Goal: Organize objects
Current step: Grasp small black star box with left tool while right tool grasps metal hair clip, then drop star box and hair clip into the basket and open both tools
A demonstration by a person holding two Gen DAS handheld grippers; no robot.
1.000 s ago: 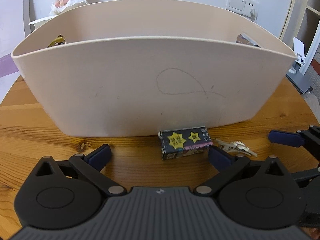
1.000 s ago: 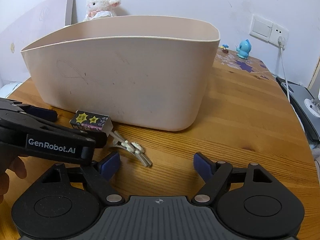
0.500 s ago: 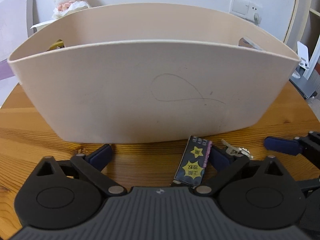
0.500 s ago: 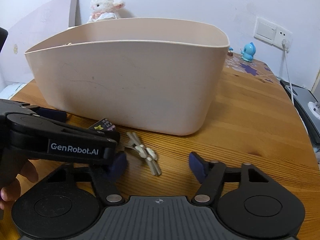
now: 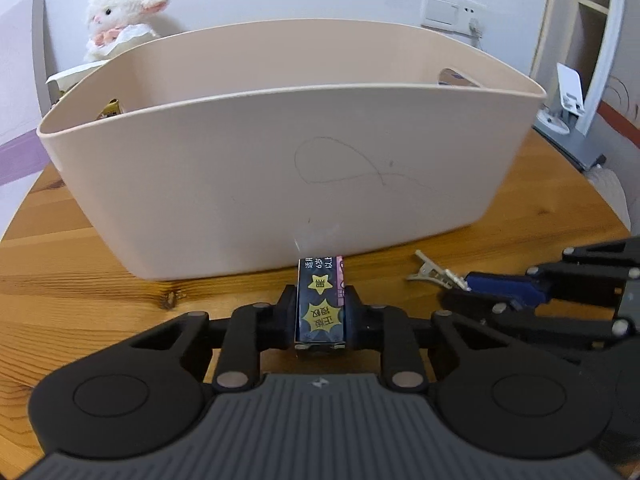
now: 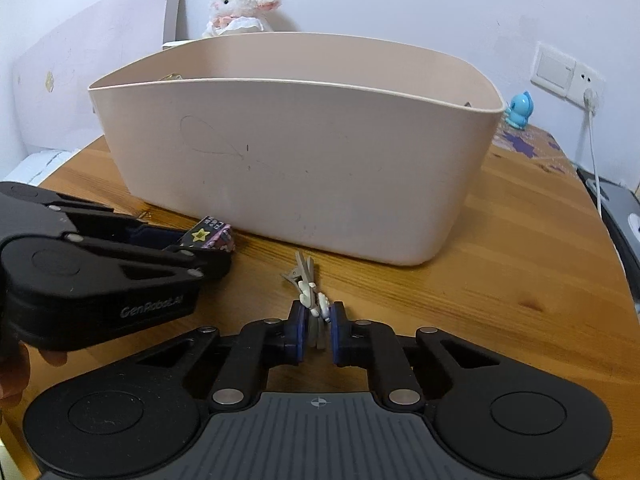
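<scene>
Both grippers have closed since a sec ago: left gripper [image 5: 321, 316] clamps card box [image 5: 321, 308], right gripper [image 6: 319, 330] pinches hair clip [image 6: 310, 294]. Lift clear over bin [image 5: 280, 160] rim before releasing.

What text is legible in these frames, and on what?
"GenRobot.AI": side of the left gripper, blurred but readable in the right wrist view.
"正版授权": yellow starburst on the small black box, upside down in the left wrist view.
"6岁以上" or similar: far end of the box, partly cut off, uncertain.
Beige bin: a pen scribble only, no text.
Hair clip in the right gripper: no text.
</scene>
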